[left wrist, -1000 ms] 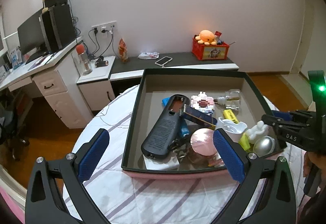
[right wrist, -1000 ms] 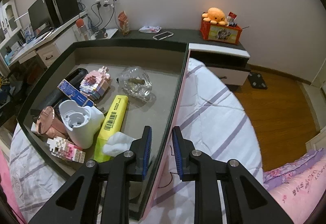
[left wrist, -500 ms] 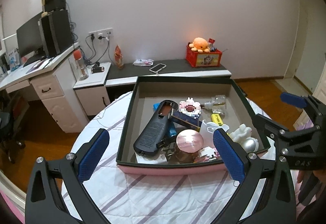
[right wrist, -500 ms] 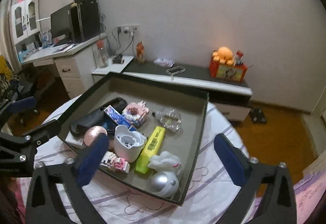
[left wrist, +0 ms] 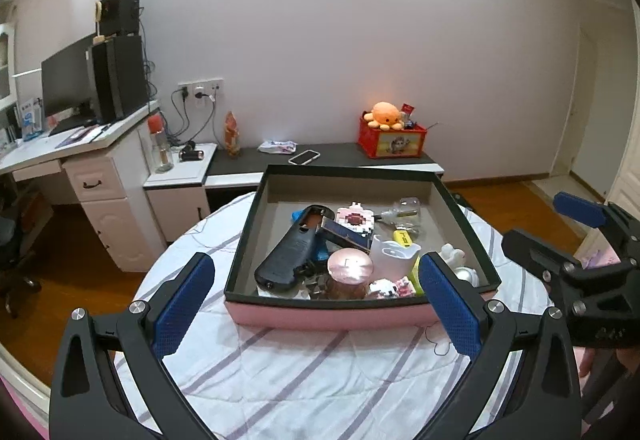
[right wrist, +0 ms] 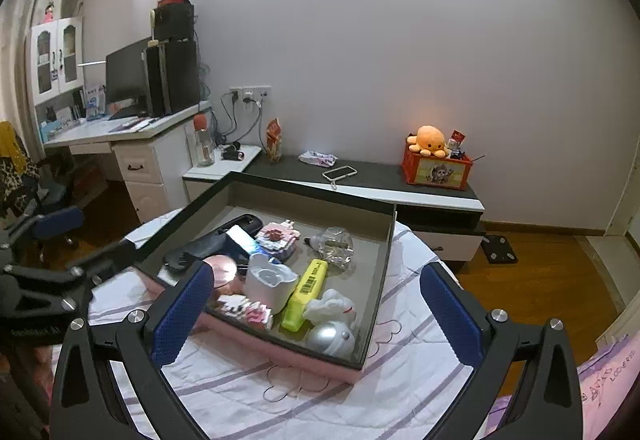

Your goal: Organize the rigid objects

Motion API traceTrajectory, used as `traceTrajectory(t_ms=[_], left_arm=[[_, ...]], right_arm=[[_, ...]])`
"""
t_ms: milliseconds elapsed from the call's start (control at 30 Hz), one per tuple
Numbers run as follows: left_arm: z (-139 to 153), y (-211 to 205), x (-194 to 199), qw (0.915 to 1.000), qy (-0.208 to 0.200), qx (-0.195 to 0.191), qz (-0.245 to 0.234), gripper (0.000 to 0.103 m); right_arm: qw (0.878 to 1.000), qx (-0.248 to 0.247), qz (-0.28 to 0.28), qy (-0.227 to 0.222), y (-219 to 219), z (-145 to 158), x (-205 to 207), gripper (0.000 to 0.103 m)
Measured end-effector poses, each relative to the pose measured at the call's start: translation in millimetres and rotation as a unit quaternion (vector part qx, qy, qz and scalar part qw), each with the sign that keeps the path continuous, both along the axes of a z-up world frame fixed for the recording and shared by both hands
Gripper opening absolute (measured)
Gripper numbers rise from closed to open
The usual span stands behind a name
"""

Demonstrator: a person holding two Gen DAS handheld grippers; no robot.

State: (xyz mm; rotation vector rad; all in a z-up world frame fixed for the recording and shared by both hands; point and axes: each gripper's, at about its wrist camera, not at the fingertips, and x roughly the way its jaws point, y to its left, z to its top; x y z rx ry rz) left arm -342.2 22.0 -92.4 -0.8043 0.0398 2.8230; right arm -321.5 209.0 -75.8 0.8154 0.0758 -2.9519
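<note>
Right gripper point(right wrist: 316, 314) gaping, empty — jaws just opened; we see the box point(right wrist: 374, 290) dead ahead, yellow highlighter point(right wrist: 306, 294) lengthwise along its right wall — nearest us.

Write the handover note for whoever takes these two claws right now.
Left claw: open, empty, hanging above the striped cloth in front of the box.
Right claw: jaws have just opened wide, nothing between them.
In the box: black remote, white cup, yellow marker, white rabbit, silver egg, glass bottle, block toys.
Done: everything visible is boxed.
Left: possibly nothing; check the table for strays.
</note>
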Motion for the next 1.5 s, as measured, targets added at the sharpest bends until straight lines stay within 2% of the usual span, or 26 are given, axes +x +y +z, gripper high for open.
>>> traceTrajectory(t_ms=[200,333,633,733,900,1133,1333,1500], left_arm=[[6.8,0.2,23.1,0.9997,0.011,0.020,-0.008,0.103],[11.9,3.6,41.2,0.9997,0.023,0.007,-0.004,0.103],[41.1,1.1,97.4,0.9965,0.079,0.004,0.026,0.103],[53.7,0.8,120.5,0.9937,0.105,-0.012,0.038,0.103],[74.4,-6.1,155.9,0.9900,0.137,0.000,0.034,0.103],[106.7,-12.3,213.0,0.9794,0.196,-0.009,0.047,0.103],[123.5,-16.3,241.5,0.9757,0.211,-0.014,0.060,0.103],[134.9,-18.0,267.3,0.9686,0.237,-0.020,0.071,0.103]], right_arm=[[1.000,-0.003,0.007,0.010,-5.5,2.8,22.2,0.103],[1.000,-0.013,0.011,0.022,-7.0,8.0,38.3,0.103],[0.997,0.003,-0.004,0.083,-12.2,32.7,90.0,0.103],[0.995,0.010,-0.004,0.099,-16.6,42.7,107.8,0.103],[0.992,-0.001,0.002,0.123,-21.1,62.7,142.3,0.103],[0.985,0.007,0.004,0.173,-31.4,92.4,191.0,0.103],[0.980,0.011,0.006,0.199,-40.5,108.4,221.5,0.103],[0.976,0.009,0.009,0.217,-44.1,118.7,242.0,0.103]])
